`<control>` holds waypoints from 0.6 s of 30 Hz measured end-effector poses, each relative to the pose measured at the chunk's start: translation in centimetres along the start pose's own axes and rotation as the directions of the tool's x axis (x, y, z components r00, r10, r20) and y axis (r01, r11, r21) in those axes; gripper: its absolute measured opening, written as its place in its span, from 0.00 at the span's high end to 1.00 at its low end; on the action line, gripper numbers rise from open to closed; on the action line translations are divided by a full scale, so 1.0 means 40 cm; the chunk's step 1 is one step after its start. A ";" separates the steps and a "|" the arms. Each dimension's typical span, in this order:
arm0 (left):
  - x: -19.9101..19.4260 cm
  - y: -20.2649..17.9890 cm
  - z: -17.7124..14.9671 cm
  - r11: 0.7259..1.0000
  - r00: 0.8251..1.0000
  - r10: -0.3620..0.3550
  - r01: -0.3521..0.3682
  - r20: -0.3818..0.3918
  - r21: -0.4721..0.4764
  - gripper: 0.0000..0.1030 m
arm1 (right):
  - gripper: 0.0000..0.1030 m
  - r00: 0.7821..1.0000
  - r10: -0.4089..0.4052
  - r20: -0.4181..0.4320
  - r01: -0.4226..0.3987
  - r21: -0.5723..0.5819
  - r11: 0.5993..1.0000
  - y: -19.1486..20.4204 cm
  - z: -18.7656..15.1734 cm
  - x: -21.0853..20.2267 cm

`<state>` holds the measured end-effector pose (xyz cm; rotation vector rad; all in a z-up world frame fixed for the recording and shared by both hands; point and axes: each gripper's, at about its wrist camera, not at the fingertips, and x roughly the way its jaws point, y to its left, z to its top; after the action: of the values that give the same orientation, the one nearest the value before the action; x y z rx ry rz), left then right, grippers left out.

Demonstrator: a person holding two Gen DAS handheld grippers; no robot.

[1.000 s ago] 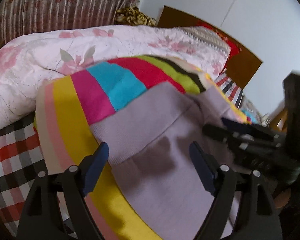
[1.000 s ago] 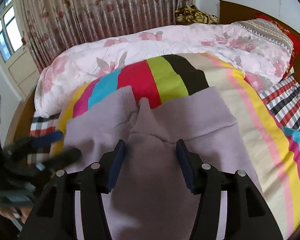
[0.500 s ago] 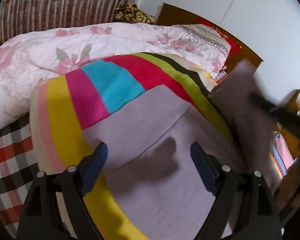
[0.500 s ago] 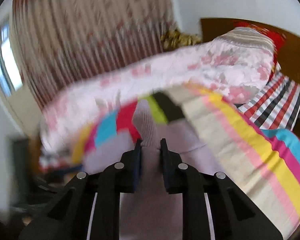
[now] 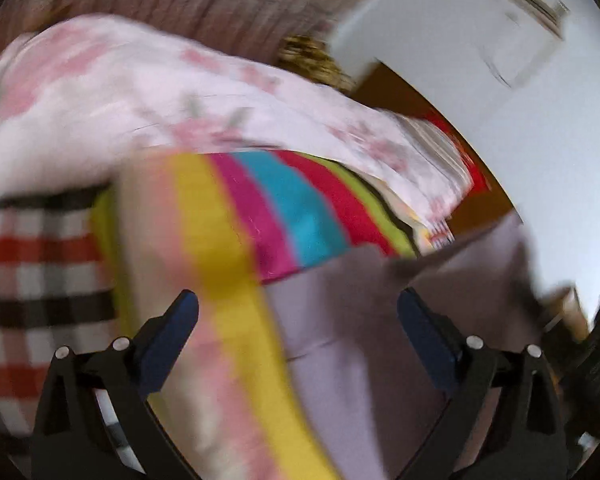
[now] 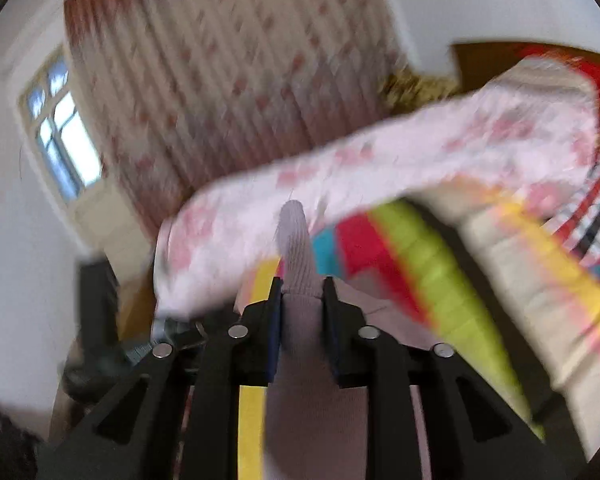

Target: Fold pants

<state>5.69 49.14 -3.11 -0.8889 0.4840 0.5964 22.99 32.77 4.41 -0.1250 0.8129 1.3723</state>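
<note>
Both views are motion-blurred, so fine detail is unreadable. The bed (image 5: 28, 248) with its red-black-white checked sheet is serving as the work surface in place of a table. A pink floral quilt (image 5: 148, 108) is lying bunched along the far side, likely pushed back to leave room. A rainbow-striped blanket (image 5: 228, 240) is lying spread over the bed under the garment, giving a flat base for the fold.

The lilac knit pants (image 5: 340, 360) are lying partly flat on the striped blanket at lower right of the left view, with one portion rising off the bed on the right side (image 5: 480, 264). That raised part is hanging from the right gripper (image 6: 300, 300), whose jaws are pinching a bunched ribbed edge of the pants; a tip of fabric is sticking out past the fingertips (image 6: 328, 304). It looks like a lift-and-carry, probably to bring one half over the other.

The left gripper (image 5: 296, 312) is hovering over the edge where pants meet blanket, jaws spread wide and holding nothing, probably ready to pin or catch the flat layer. Risk: with only a small pinch of knit held, the fabric could slip or drag the lower layer.
</note>
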 end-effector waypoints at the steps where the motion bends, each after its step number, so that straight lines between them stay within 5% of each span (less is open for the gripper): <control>1: -0.014 0.032 -0.005 1.000 1.000 0.008 -0.008 -0.005 -0.018 0.04 | 0.72 0.998 0.020 -0.057 -0.020 -0.001 1.000 0.013 -0.018 0.042; 3: -0.031 0.062 -0.016 0.999 0.999 0.038 -0.038 -0.009 -0.013 0.04 | 0.44 0.987 0.024 -0.156 -0.024 -0.001 1.000 0.028 -0.056 0.113; 7: -0.045 0.093 -0.042 1.000 0.999 -0.002 0.002 -0.049 -0.002 0.04 | 0.44 0.996 0.029 -0.089 -0.025 0.052 0.998 -0.028 -0.058 0.069; 10: -0.045 0.064 -0.065 0.991 0.988 -0.124 0.128 -0.095 0.032 0.10 | 0.45 1.000 -0.020 -0.004 0.020 0.055 0.998 -0.082 -0.034 -0.022; 14: 0.010 0.004 -0.077 0.968 0.955 -0.236 0.247 -0.180 0.043 0.18 | 0.45 0.994 -0.101 0.049 0.097 0.089 0.991 -0.188 -0.002 -0.117; 18: 0.068 -0.026 -0.086 0.938 0.905 -0.342 0.346 -0.254 -0.030 0.28 | 0.52 0.987 -0.157 -0.038 0.160 0.096 0.982 -0.266 -0.019 -0.090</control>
<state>7.90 46.53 -6.07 -1.0148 0.5471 0.1529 32.31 26.93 1.97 -0.1308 0.8763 1.1800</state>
